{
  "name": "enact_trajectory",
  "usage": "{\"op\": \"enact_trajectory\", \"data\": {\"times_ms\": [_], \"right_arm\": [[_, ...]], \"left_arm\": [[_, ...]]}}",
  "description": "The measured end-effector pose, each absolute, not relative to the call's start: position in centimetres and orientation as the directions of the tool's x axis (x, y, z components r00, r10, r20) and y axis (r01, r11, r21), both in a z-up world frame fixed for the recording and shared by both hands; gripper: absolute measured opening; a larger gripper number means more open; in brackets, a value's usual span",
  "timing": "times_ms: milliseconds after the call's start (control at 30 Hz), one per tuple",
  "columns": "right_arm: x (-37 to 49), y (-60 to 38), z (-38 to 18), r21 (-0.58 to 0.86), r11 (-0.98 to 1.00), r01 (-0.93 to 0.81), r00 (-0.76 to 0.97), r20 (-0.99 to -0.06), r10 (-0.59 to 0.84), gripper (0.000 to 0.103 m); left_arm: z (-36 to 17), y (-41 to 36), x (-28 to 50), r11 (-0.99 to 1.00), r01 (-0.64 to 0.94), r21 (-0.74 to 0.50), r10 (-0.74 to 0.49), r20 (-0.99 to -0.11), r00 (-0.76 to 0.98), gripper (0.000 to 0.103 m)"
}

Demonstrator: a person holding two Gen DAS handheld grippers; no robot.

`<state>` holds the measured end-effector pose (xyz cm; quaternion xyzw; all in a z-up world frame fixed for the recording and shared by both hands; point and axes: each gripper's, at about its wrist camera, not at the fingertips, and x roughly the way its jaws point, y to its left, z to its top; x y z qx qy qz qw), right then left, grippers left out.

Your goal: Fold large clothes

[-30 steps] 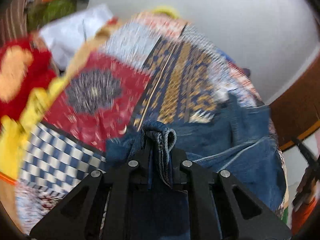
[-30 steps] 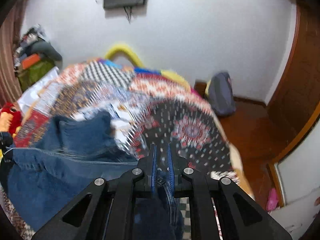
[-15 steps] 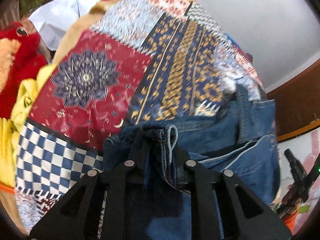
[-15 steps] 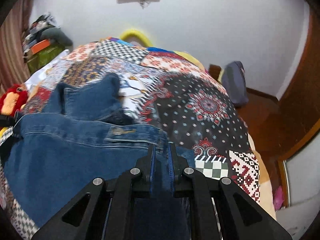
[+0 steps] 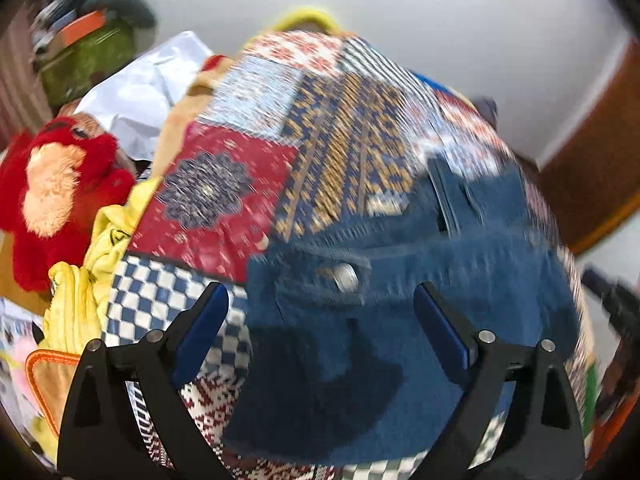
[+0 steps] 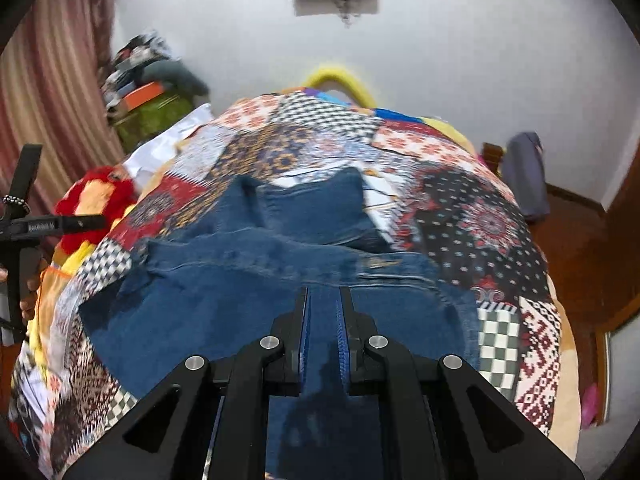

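Blue denim jeans lie folded on a patchwork bedspread; a metal button shows near the waistband. My left gripper is wide open above the jeans and holds nothing. In the right wrist view the jeans spread across the bedspread. My right gripper has its jaws a narrow gap apart over the denim, with no cloth pinched between them. The left gripper's handle shows at the left edge.
A red plush toy and yellow cloth lie left of the bed. White fabric and a green box sit behind. A grey bag leans by the wall at right.
My left gripper has opened and let go of the jeans' folded edge. My right gripper has parted slightly and released the denim. The jeans now lie on the bed.
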<state>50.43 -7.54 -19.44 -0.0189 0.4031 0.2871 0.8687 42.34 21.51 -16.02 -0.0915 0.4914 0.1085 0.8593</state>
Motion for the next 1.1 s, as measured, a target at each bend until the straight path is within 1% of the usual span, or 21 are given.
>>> {"op": "enact_trajectory", "data": {"times_ms": [133, 233, 300, 367, 400, 433, 467, 533, 600, 700, 867, 967, 1067, 1100], "right_arm": [[49.0, -4.4, -20.1, 0.235, 0.779, -0.581, 0.426, -0.728, 0.537, 0.009], [48.3, -2.0, -21.4, 0.23, 0.753, -0.616, 0.387, -0.745, 0.544, 0.009], [48.1, -0.7, -22.5, 0.215, 0.743, -0.634, 0.366, -0.764, 0.532, 0.009], [47.9, 0.8, -24.7, 0.177, 0.74, -0.649, 0.331, -0.81, 0.483, 0.009], [47.9, 1.4, -25.8, 0.15, 0.743, -0.652, 0.319, -0.835, 0.449, 0.009], [47.8, 1.6, -26.7, 0.134, 0.741, -0.658, 0.319, -0.842, 0.435, 0.009], [47.6, 1.4, -27.0, 0.134, 0.735, -0.665, 0.33, -0.829, 0.451, 0.009], [47.4, 0.8, -27.0, 0.141, 0.733, -0.665, 0.343, -0.815, 0.468, 0.009], [47.4, 0.4, -27.5, 0.089, 0.75, -0.656, 0.354, -0.841, 0.41, 0.009], [47.1, -0.2, -27.5, 0.072, 0.753, -0.654, 0.369, -0.838, 0.401, 0.009], [46.8, -0.8, -27.8, 0.027, 0.754, -0.656, 0.388, -0.845, 0.368, 0.009], [46.7, -1.4, -27.8, 0.021, 0.753, -0.658, 0.388, -0.847, 0.363, 0.009], [46.7, -2.5, -27.8, -0.02, 0.774, -0.632, 0.408, -0.858, 0.311, 0.009], [46.7, -3.0, -27.8, -0.012, 0.776, -0.631, 0.405, -0.858, 0.316, 0.009]], "left_arm": [[-18.5, 18.1, 42.0, 0.985, -0.169, 0.017, 0.092, -0.888, 0.45, 0.094], [-20.3, 15.8, 42.1, 0.992, -0.111, 0.052, 0.096, -0.893, 0.44, 0.094], [-21.8, 14.6, 42.2, 0.993, -0.077, 0.089, 0.114, -0.895, 0.432, 0.094], [-23.1, 14.0, 42.4, 0.99, -0.06, 0.131, 0.144, -0.896, 0.42, 0.095], [-23.9, 13.9, 42.4, 0.987, -0.057, 0.15, 0.16, -0.895, 0.416, 0.097], [-24.3, 14.1, 42.3, 0.987, -0.059, 0.151, 0.162, -0.893, 0.419, 0.099], [-24.4, 14.4, 42.0, 0.987, -0.065, 0.145, 0.158, -0.89, 0.427, 0.103], [-24.7, 15.3, 41.4, 0.99, -0.081, 0.119, 0.142, -0.896, 0.42, 0.103], [-24.9, 16.0, 40.9, 0.989, -0.099, 0.106, 0.138, -0.904, 0.406, 0.103], [-24.9, 17.5, 39.6, 0.988, -0.13, 0.08, 0.127, -0.905, 0.406, 0.103], [-24.6, 18.9, 37.5, 0.97, -0.188, 0.152, 0.216, -0.891, 0.398, 0.103], [-24.8, 19.8, 36.1, 0.967, -0.206, 0.147, 0.221, -0.889, 0.402, 0.103], [-24.8, 20.5, 35.0, 0.952, -0.244, 0.184, 0.269, -0.882, 0.387, 0.103], [-24.7, 20.6, 34.8, 0.951, -0.25, 0.183, 0.271, -0.883, 0.384, 0.103]]}}
